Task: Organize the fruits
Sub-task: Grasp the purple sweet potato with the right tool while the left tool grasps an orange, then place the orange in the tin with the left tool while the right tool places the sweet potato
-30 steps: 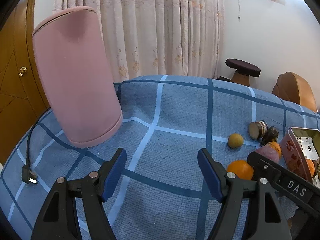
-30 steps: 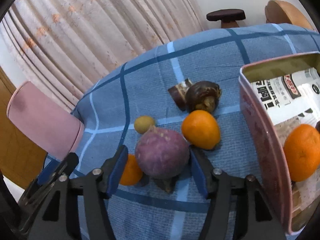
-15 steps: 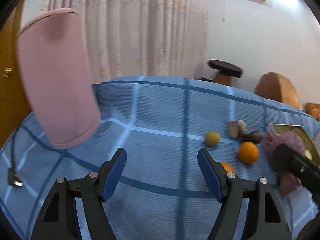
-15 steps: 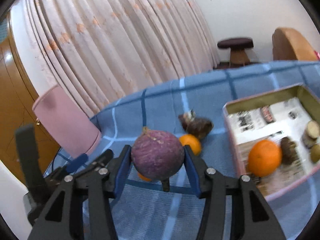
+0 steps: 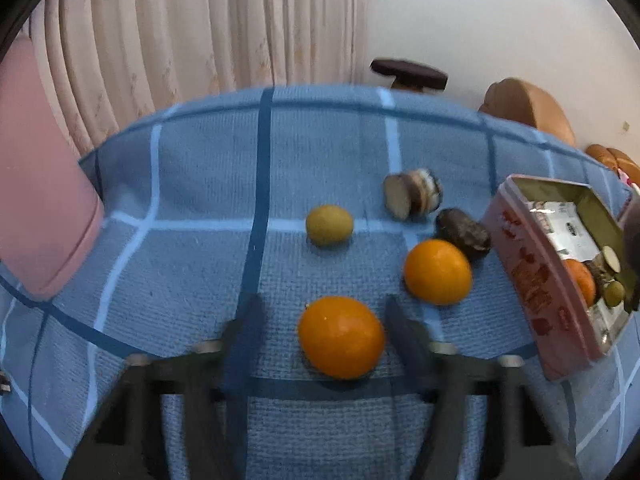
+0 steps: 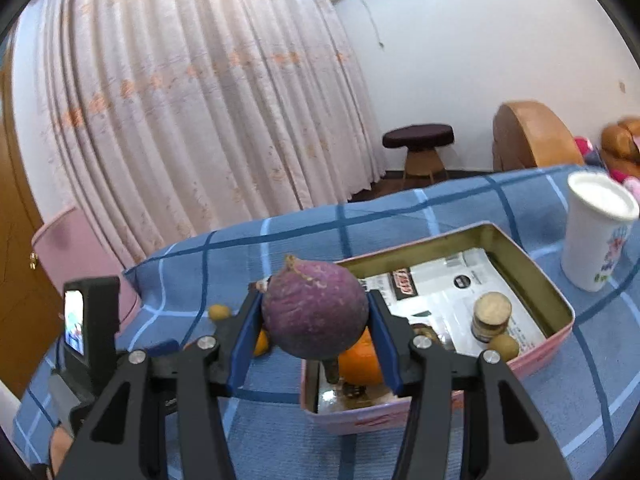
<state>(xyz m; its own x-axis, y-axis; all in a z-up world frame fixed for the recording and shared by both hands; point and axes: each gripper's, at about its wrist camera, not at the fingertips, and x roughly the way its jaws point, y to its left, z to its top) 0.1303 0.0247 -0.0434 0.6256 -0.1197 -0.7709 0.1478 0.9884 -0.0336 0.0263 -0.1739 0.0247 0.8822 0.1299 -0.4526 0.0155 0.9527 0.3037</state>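
1. My right gripper (image 6: 316,344) is clamped on the purple fruit (image 6: 315,314), lifted over the near end of the tin (image 6: 560,308); next I lower and release.
2. My left gripper (image 5: 320,332) is closing around an orange (image 5: 341,336) on the cloth (image 5: 200,184); the right pad looks about touching.
3. Its blurred jaws hide whether both pads press.

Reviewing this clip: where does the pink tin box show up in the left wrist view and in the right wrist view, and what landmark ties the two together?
Left wrist view: the pink tin box sits at the right edge, tilted by the lens, right of the loose oranges.
Right wrist view: the box lies centre-right, behind the right gripper and its purple fruit.
Shared landmark: the dark round stool by the curtain.
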